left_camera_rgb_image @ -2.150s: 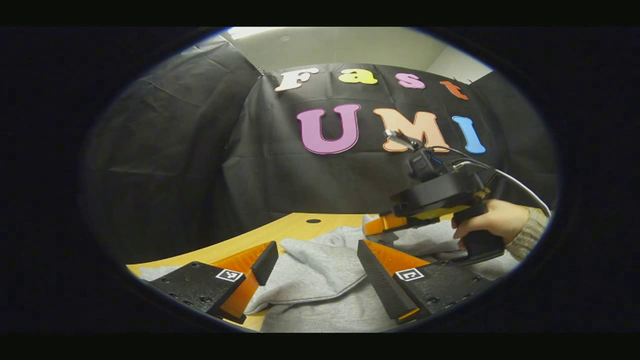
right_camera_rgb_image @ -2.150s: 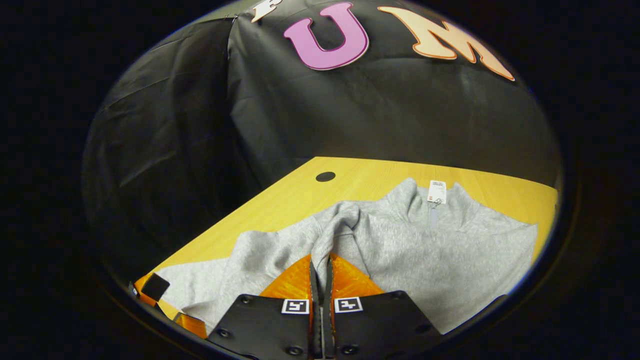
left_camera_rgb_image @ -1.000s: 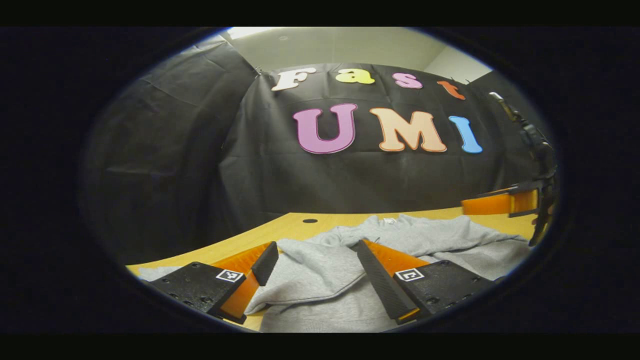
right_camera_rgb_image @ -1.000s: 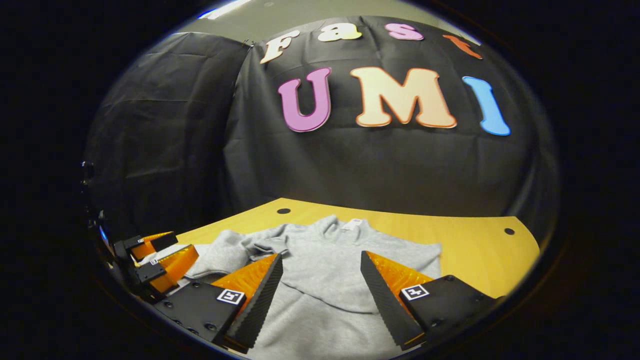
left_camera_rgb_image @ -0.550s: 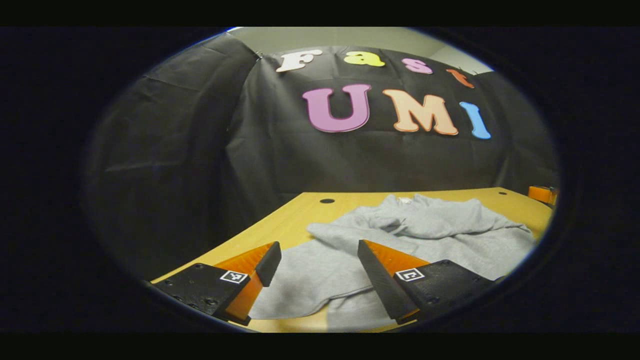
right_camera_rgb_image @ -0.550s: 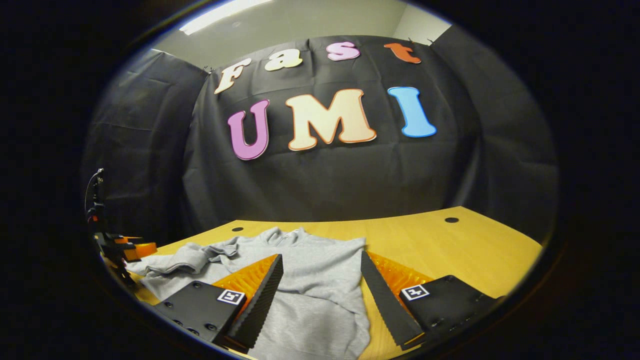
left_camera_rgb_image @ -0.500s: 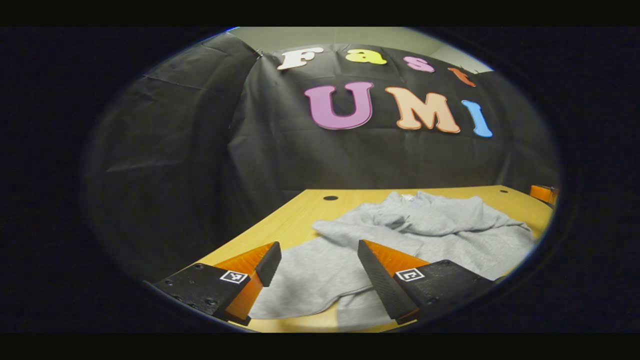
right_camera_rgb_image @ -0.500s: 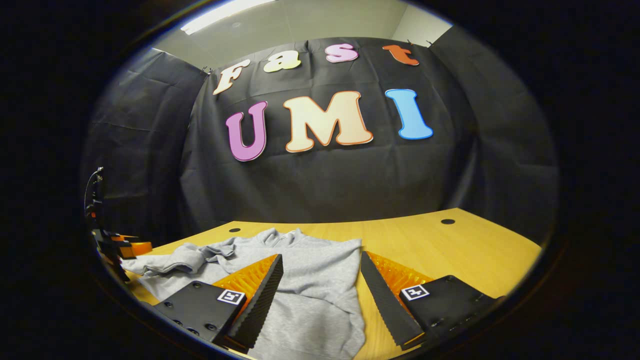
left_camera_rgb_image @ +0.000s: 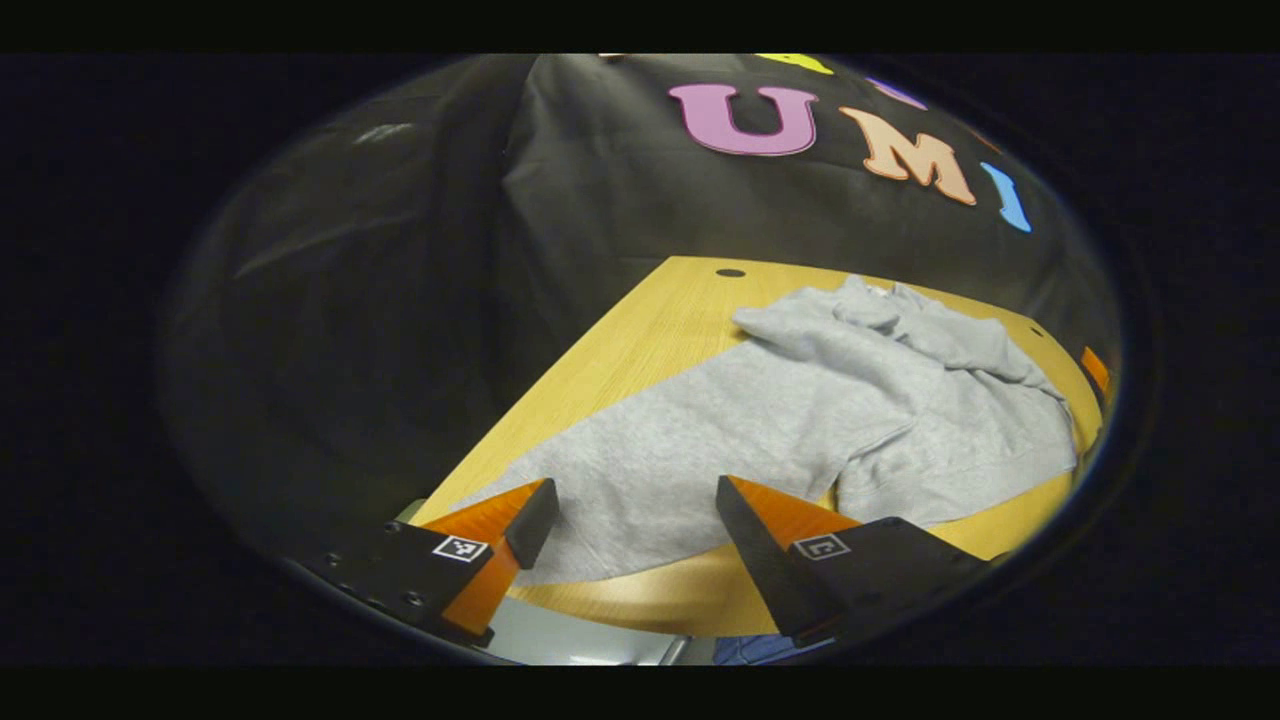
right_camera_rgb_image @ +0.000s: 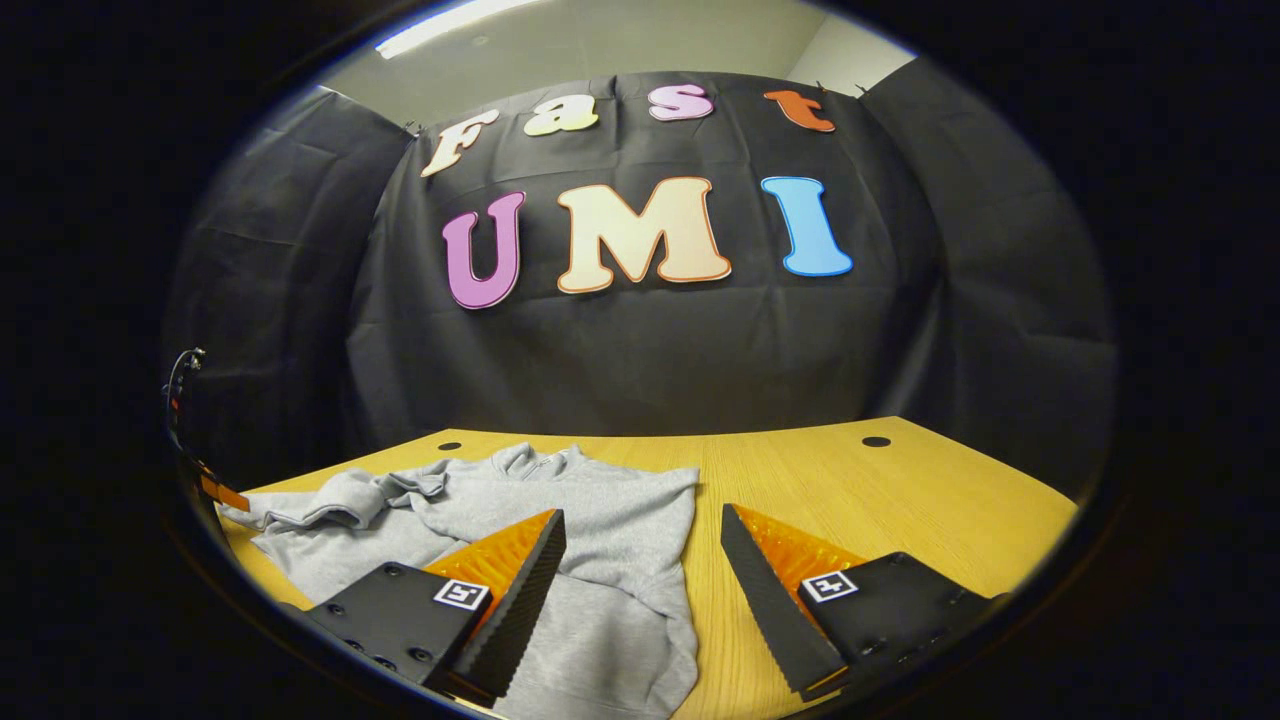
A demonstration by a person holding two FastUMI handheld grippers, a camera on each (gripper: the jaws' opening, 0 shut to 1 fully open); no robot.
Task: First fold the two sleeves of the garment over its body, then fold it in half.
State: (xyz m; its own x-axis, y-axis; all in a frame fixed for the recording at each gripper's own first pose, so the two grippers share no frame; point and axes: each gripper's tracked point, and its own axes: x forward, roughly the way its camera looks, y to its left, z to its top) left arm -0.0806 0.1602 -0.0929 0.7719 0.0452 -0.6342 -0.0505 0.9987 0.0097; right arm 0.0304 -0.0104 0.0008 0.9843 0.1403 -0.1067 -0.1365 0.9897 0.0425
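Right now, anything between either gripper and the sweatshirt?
Nothing visible. The left gripper is open with the grey sweatshirt lying directly ahead of its fingers on the wooden table. The right gripper is open too, the sweatshirt's right edge between its fingers. No other object lies on the table.

This is a staged recording booth, not a lived-in room. Black cloth (right_camera_rgb_image: 640, 360) hangs in creased panels as the wall behind and beside the table (right_camera_rgb_image: 900, 490), closing it in on three sides. Above the cloth, a plain pale wall (right_camera_rgb_image: 600, 50) and a strip of ceiling light (right_camera_rgb_image: 450, 25) belong to an ordinary indoor room. The table is light wood with round cable holes (right_camera_rgb_image: 876, 441) near its far edge, like an office desk. A grey garment (left_camera_rgb_image: 760, 420) lies alone on the table.
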